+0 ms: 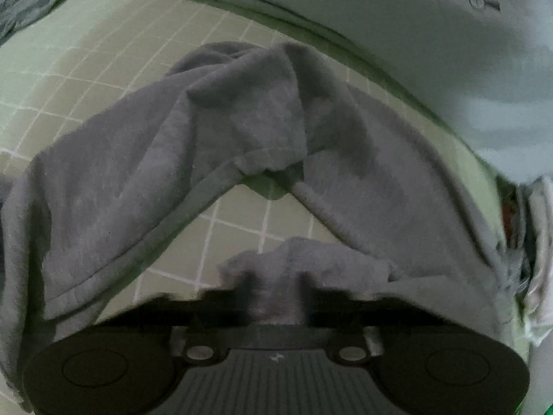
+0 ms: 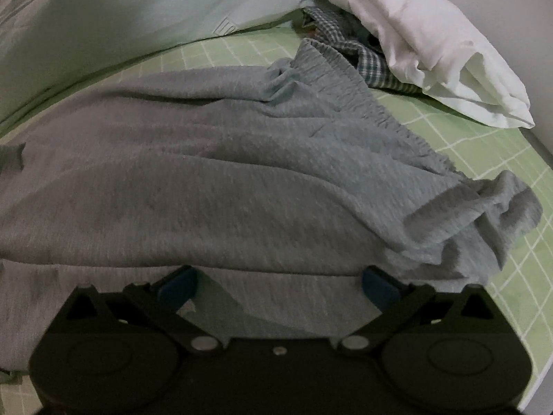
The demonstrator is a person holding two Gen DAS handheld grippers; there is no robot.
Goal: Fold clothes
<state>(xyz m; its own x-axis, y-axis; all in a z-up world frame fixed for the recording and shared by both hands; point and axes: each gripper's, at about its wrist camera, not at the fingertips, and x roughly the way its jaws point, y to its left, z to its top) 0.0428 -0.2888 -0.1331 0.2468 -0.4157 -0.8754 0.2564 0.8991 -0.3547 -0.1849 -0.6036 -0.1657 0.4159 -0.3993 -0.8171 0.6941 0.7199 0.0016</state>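
My left hand-held gripper (image 1: 274, 297) is clamped on a hem of the grey shorts (image 1: 138, 173), which lie rumpled on the green grid mat (image 1: 69, 69). My right hand-held gripper (image 2: 278, 282) stands apart over the waist side. Next I judge a steady carry-over fold. No writing reads.

Grey shorts (image 2: 207, 159), green white-gridded mat (image 1: 86, 79), blue-checked cloth (image 2: 349, 45), white folded fabric (image 2: 432, 48)

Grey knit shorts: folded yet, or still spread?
Not folded: the grey knit shorts lie spread, legs apart, on the green grid sheet, gathered waistband rumpled.
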